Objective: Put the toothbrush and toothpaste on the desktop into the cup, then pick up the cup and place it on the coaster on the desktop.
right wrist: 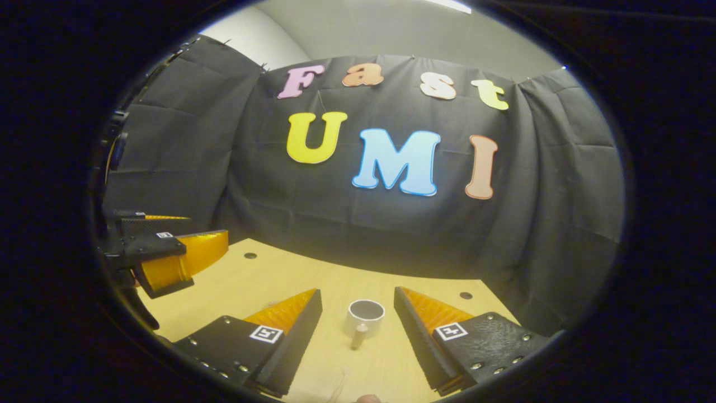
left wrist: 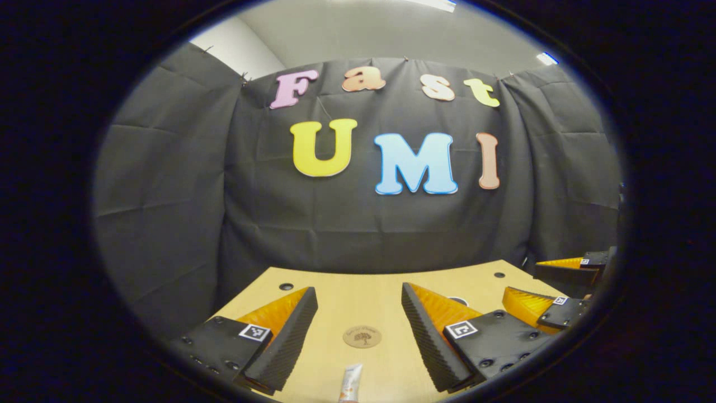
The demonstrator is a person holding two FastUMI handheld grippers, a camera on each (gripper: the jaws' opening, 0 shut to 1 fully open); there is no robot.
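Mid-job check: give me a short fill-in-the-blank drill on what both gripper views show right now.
1. In the left gripper view, the round coaster lies on the desk between the fingers of the left gripper, which is ____.
2. In the right gripper view, the cup stands upright, and the right gripper is holding ____.
3. The toothpaste tube lies ____ to the camera than the coaster.

Missing words: open; nothing; nearer
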